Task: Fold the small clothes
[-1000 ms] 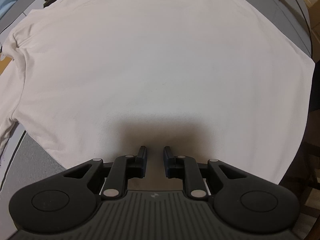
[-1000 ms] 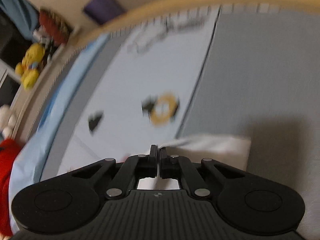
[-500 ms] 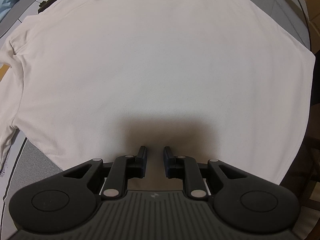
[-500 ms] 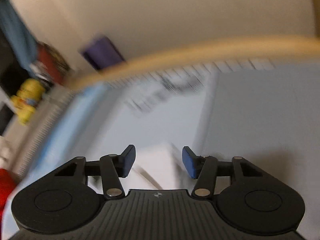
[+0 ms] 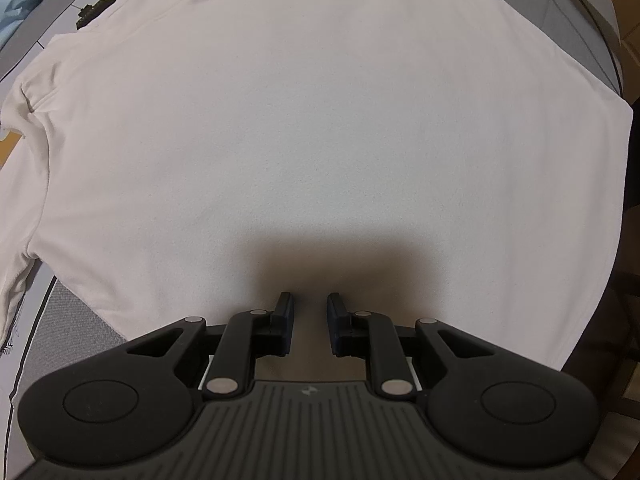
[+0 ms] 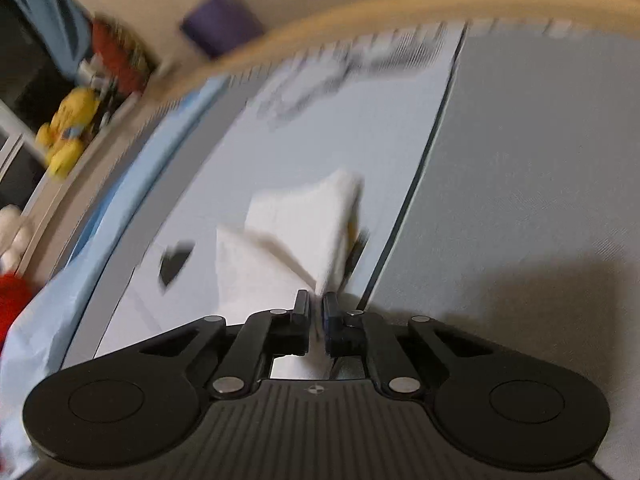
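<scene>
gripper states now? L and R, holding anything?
Left gripper: jaws slightly apart over the white shirt, gripping nothing.
Right gripper: just closed, pinching a fold of white cloth.

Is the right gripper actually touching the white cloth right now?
Touching. The right wrist view shows the right gripper with its jaws nearly closed on a fold of the white cloth, which runs down between the pads.
</scene>
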`<state>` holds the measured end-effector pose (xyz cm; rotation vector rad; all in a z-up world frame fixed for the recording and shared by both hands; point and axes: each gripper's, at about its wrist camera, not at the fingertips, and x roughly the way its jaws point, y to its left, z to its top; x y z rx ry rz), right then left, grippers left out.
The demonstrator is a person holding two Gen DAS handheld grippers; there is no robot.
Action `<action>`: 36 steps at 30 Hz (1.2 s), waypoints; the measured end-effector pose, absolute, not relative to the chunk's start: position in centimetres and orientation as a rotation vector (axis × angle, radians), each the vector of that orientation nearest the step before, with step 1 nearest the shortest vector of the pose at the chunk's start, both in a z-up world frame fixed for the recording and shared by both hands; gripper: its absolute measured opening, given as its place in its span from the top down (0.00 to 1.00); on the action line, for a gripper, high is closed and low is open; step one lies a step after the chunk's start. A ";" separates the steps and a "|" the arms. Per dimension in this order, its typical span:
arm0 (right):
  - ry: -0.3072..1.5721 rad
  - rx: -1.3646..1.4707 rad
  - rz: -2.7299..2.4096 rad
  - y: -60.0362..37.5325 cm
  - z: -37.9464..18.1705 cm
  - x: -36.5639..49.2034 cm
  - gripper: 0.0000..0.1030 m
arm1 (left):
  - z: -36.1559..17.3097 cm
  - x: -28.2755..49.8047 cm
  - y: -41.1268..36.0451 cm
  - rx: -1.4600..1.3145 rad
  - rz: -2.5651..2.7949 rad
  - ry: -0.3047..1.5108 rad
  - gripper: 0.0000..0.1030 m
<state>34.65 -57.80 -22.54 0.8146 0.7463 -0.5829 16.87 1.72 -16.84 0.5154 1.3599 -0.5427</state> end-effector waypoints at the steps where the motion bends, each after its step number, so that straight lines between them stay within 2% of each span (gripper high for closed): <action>1: 0.701 0.798 -0.628 -58.1 -21.7 34.4 0.94 | -16.8 16.9 1.7 0.518 -0.544 1.359 0.81; 4: 0.743 0.713 -0.832 -59.3 -21.6 34.4 1.00 | -16.8 16.8 1.7 0.522 -0.543 1.356 0.81; 7: 0.815 0.742 -0.925 -60.5 -22.8 33.5 0.96 | -16.6 16.7 1.7 0.512 -0.540 1.355 0.81; 12: 0.708 0.790 -0.802 -60.2 -22.0 33.4 0.94 | -15.7 17.3 2.9 0.441 -0.505 1.312 0.80; 13: 0.732 0.804 -0.762 -60.2 -22.3 33.8 0.88 | -15.3 17.6 3.4 0.411 -0.490 1.294 0.80; 14: 0.817 0.796 -0.739 -60.1 -23.2 34.7 0.88 | -14.8 17.9 4.0 0.379 -0.467 1.271 0.80; 16: 0.861 0.686 -0.744 -59.3 -23.7 35.2 0.99 | -14.0 18.5 5.7 0.315 -0.394 1.227 0.80; 20: 0.852 0.567 -0.846 -58.7 -23.1 35.2 1.00 | -12.9 20.2 11.6 0.161 -0.167 1.125 0.79; 25: 0.859 0.571 -0.965 -60.3 -23.5 34.4 0.98 | -12.6 22.6 20.9 0.018 0.197 0.972 0.78; 26: 0.858 0.566 -0.969 -60.3 -23.4 34.6 0.97 | -12.5 23.2 22.5 0.014 0.263 0.942 0.76; 27: 0.846 0.567 -0.973 -60.4 -22.9 34.7 0.97 | -12.5 23.6 24.1 0.004 0.320 0.913 0.71; 28: 0.830 0.566 -0.976 -60.2 -22.5 35.2 0.97 | -12.5 24.0 25.9 -0.022 0.384 0.882 0.62; 30: 0.798 0.565 -0.962 -59.8 -21.0 35.4 0.97 | -12.7 24.8 29.2 -0.072 0.503 0.829 0.51; 33: 0.744 0.574 -0.897 -58.4 -17.9 34.6 0.97 | -12.9 26.2 33.6 -0.145 0.638 0.785 0.43; 36: 0.698 0.596 -0.797 -56.3 -14.1 34.7 0.97 | -13.5 27.3 36.9 -0.212 0.738 0.778 0.42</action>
